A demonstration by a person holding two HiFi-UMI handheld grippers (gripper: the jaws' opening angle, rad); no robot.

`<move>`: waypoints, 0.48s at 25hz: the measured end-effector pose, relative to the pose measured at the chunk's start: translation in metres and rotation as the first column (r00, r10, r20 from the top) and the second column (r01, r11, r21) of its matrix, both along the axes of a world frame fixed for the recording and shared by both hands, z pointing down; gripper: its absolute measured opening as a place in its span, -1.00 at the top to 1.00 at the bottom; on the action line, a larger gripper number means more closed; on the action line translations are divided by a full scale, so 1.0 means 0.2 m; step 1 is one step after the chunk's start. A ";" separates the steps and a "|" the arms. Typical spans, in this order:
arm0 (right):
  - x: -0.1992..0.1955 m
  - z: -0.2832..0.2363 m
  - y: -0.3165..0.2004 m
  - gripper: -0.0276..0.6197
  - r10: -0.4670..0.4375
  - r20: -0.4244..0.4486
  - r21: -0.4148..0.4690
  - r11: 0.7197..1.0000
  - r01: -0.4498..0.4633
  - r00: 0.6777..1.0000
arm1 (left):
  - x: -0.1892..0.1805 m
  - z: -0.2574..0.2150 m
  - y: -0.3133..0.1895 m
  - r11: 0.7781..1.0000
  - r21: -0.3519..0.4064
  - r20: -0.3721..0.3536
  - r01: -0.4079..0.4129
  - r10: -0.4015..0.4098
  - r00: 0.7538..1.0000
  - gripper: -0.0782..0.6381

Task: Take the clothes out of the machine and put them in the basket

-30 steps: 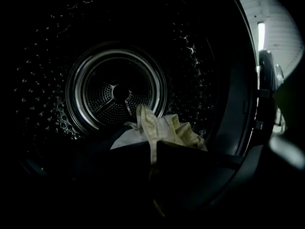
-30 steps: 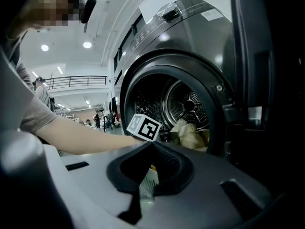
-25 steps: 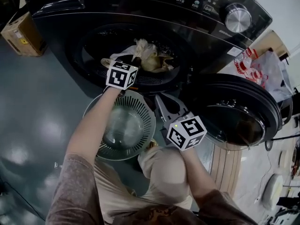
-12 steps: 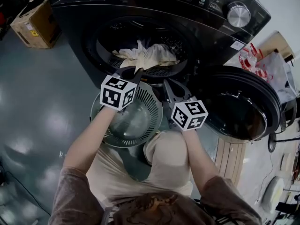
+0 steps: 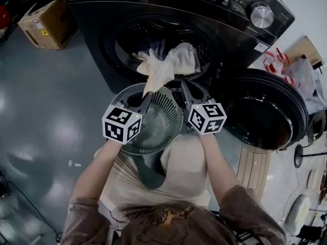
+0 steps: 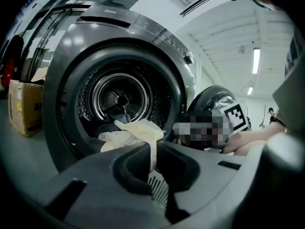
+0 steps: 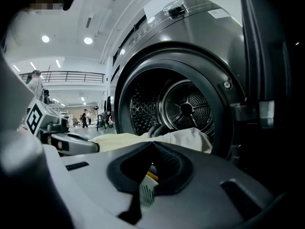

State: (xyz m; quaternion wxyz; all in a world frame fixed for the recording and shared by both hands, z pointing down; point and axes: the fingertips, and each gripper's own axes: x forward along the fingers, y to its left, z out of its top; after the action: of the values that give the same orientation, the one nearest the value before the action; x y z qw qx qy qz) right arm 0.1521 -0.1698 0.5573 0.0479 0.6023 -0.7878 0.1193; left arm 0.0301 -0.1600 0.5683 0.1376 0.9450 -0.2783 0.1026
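Observation:
A cream garment (image 5: pixel 168 65) hangs out of the black washing machine's drum (image 5: pixel 153 40), stretched down over the drum lip. My left gripper (image 5: pixel 146 93) is shut on its lower end, above the far rim of the round grey basket (image 5: pixel 173 131). In the left gripper view the cloth (image 6: pixel 138 130) runs from the drum mouth into the shut jaws of the left gripper (image 6: pixel 151 149). My right gripper (image 5: pixel 185 86) is shut and holds nothing, just right of the cloth at the drum lip. The right gripper view shows pale cloth (image 7: pixel 190 137) beyond the right gripper (image 7: pixel 152 144). A dark garment (image 6: pixel 119 116) lies deeper in the drum.
The machine's round door (image 5: pixel 265 116) stands open at the right. A cardboard box (image 5: pixel 46 19) sits on the floor to the left of the machine. A plastic bag (image 5: pixel 294 75) lies at the far right. The person's knees are right behind the basket.
My left gripper has drawn back from the drum mouth towards the basket, pulling the cream garment out with it. The right gripper has stayed where it was.

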 end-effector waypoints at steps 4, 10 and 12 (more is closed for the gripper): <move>0.04 -0.02 0.00 0.92 0.034 0.011 0.016 0.999 -0.034 0.999 | -0.09 -0.04 0.10 0.999 -0.035 -0.024 0.000 0.000 1.000 0.75; 0.03 -0.02 -0.01 0.92 0.050 0.022 0.014 0.999 -0.050 0.999 | -0.22 -0.07 0.20 0.998 -0.057 -0.030 0.007 -0.008 1.000 0.75; -0.01 -0.01 -0.02 0.92 0.035 0.017 0.013 0.999 -0.036 0.999 | -0.23 -0.06 0.21 0.998 -0.066 -0.027 0.006 -0.007 1.000 0.75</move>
State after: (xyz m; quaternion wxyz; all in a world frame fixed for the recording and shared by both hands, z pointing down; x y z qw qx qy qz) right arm 0.1509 -0.1731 0.5549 0.0354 0.6155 -0.7781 0.1200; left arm -0.0163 -0.1180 0.5555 0.1726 0.9404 -0.2760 0.0985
